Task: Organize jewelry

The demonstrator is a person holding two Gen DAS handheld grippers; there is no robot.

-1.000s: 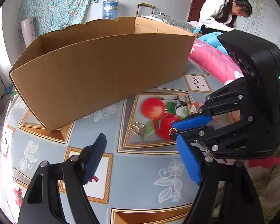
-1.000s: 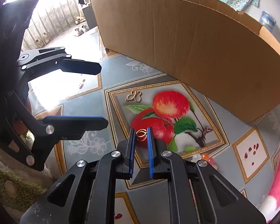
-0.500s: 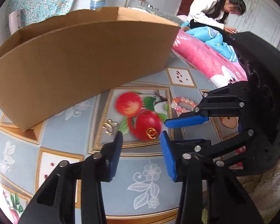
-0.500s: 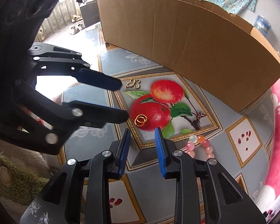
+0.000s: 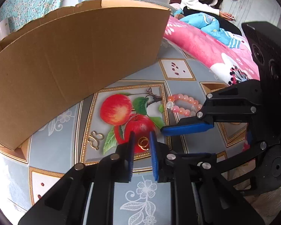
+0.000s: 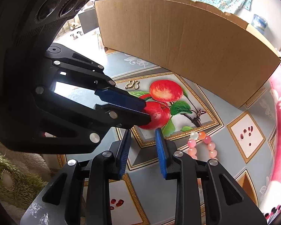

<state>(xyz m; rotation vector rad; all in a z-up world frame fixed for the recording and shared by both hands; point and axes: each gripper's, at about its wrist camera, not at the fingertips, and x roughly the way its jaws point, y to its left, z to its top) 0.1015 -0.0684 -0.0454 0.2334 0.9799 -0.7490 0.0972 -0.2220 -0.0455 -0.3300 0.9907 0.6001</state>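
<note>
While left tongs (image 5: 142,144) straddle gold rings (image 5: 143,143), no legible writing.

The gold rings (image 5: 143,143) are hidden in the right wrist view behind the left gripper (image 6: 147,112). The bead bracelet (image 6: 202,146) is partly covered there.

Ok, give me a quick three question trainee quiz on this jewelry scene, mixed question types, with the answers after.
1. True or false: the gold rings lie between the left gripper fingertips.
2. Which lies nearest the cardboard box? A) pink bead bracelet B) gold butterfly piece C) gold rings
3. Fill in: the right gripper is ____, holding nothing.

Key: 1 true; 2 B; 3 open
</note>
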